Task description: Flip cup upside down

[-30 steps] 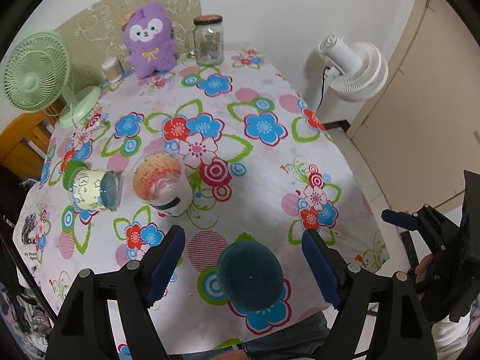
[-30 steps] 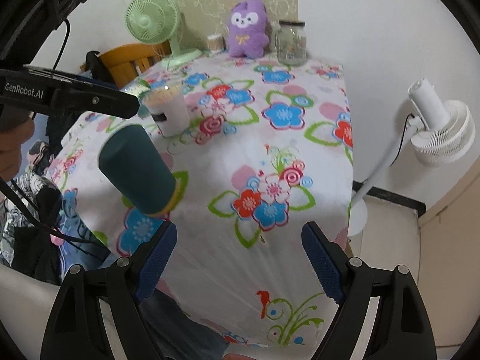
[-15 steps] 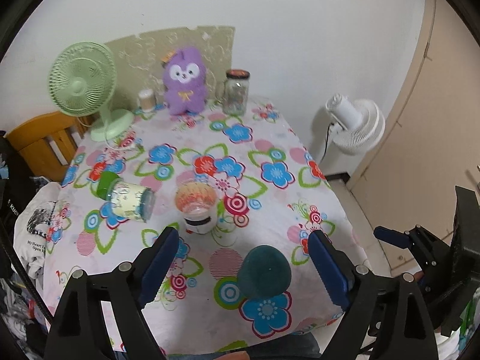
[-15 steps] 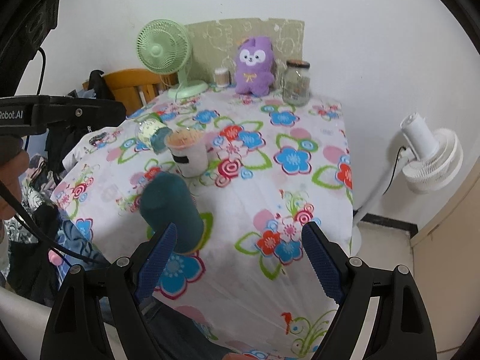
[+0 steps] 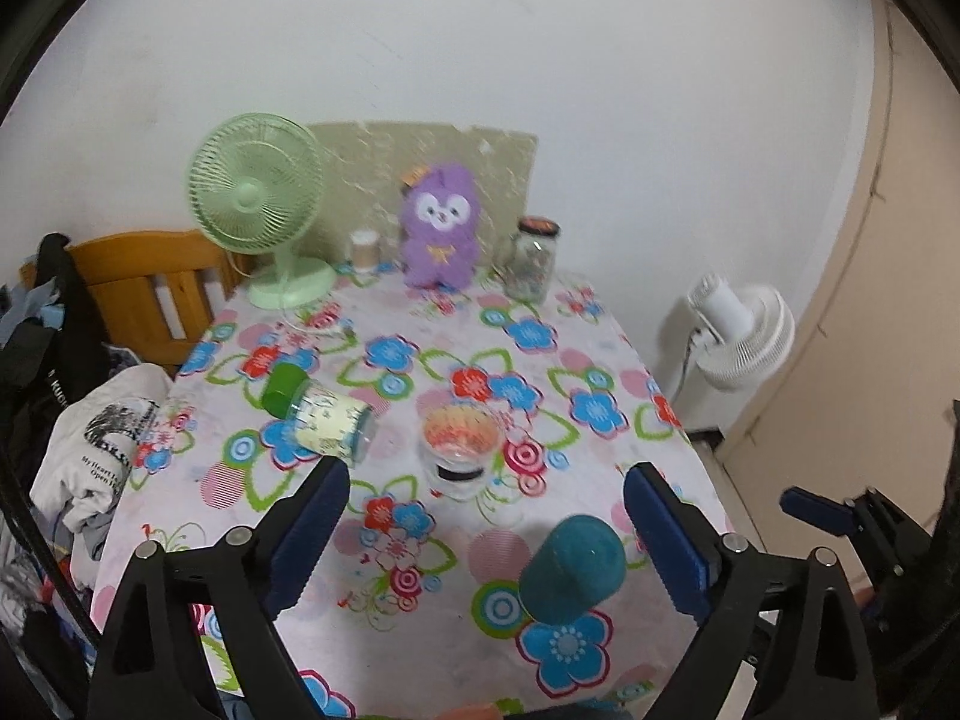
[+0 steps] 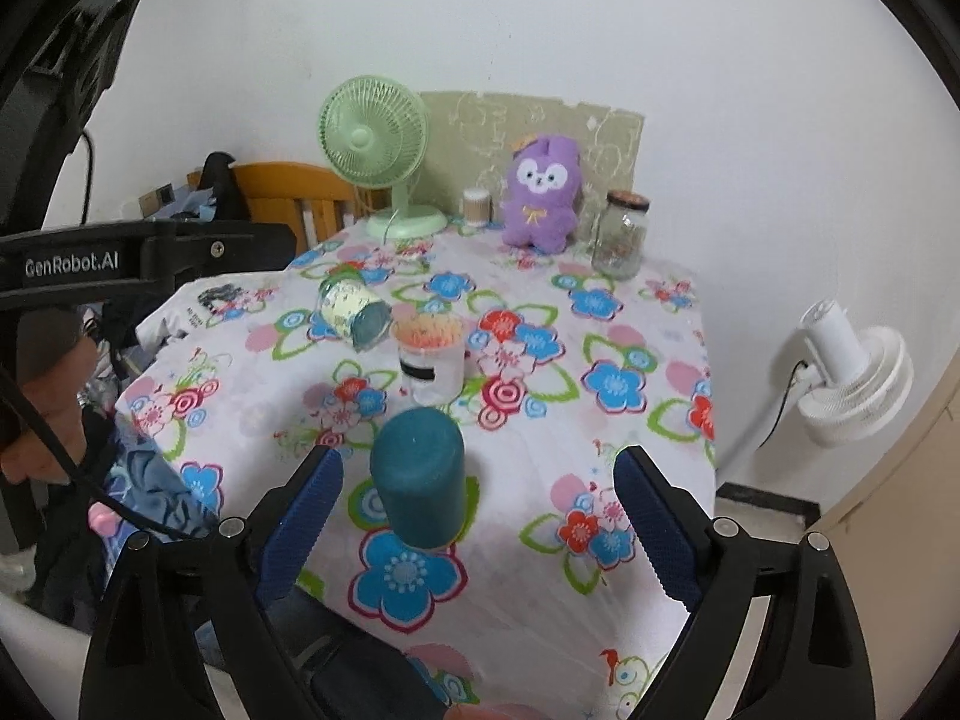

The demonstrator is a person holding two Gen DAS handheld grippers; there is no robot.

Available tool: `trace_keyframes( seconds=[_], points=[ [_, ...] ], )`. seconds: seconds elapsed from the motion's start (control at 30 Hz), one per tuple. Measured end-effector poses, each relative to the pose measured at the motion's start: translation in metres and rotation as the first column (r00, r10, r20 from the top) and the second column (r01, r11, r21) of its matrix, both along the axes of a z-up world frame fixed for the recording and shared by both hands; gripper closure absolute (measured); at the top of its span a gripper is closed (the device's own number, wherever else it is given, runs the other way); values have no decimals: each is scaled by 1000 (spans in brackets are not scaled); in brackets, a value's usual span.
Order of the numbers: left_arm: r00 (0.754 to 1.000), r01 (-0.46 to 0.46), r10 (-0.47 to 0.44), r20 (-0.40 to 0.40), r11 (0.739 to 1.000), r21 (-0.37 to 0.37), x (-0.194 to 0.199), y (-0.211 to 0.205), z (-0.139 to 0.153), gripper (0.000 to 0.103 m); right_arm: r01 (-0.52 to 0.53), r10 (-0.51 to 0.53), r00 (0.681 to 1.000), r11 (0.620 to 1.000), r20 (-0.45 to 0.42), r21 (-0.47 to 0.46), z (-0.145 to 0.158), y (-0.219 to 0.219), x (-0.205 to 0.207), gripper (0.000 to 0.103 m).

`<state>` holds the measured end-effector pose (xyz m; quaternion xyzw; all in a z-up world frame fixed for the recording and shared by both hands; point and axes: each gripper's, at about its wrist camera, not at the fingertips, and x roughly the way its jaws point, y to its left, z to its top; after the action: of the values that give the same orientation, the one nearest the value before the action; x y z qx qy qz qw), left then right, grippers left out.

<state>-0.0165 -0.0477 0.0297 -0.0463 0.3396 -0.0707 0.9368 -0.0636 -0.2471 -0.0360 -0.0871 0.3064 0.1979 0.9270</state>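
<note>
Teal cup (image 6: 420, 480) stands on the near part of the floral tablecloth (image 6: 630, 324), closed end up, rim down on the cloth, so it reads as already upside down. Nothing touches it. From these views the flip looks done; what's left, if anything, is just pulling the tools clear.

Left gripper (image 5: 486, 534): jaws spread wide, nothing between them, held above the near edge w/ the cup (image 5: 573, 570) below and to the right of its centre line, closer to the right finger. Right gripper (image 6: 477, 516): also spread wide, empty, cup sitting low between its fingers but nearer the left one, not in contact as far as I can tell.

Other stuff, all further back: a clear tumbler w/ orange-pink print (image 6: 429, 354) upright mid-table, a jar w/ green lid (image 5: 318, 417) lying on its side just left of it. Far edge: green desk fan (image 5: 258, 210), purple plush (image 5: 441, 225), glass jar (image 5: 534, 258). White floor fan (image 5: 738, 336) off the table on the right.

Risk is small: cup sits near the table's near edge, so a careless withdrawal could knock it.
</note>
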Motion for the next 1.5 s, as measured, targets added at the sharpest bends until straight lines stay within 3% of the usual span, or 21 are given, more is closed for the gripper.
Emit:
trace_keyframes(
  seconds=[0.17, 0.33, 0.53, 0.73, 1.5],
  points=[
    [989, -94, 91, 116, 995, 15, -19, 9, -2, 2, 104, -108, 990, 993, 86, 53, 8, 5, -10, 0],
    [987, -111, 110, 119, 994, -1, -29, 14, -11, 0, 179, -191, 974, 978, 120, 103, 14, 13, -26, 0],
    [976, -161, 152, 153, 986, 45, -45, 18, -18, 0, 228, -242, 962, 967, 128, 114, 12, 17, -44, 0],
    [980, -158, 155, 121, 987, 14, -50, 26, -24, 0, 247, -259, 960, 962, 108, 117, 9, 15, -49, 0],
    [988, -146, 143, 60, 988, 49, -46, 20, -39, 0, 269, -275, 959, 960, 74, 85, -5, 21, -49, 0]
  ],
)
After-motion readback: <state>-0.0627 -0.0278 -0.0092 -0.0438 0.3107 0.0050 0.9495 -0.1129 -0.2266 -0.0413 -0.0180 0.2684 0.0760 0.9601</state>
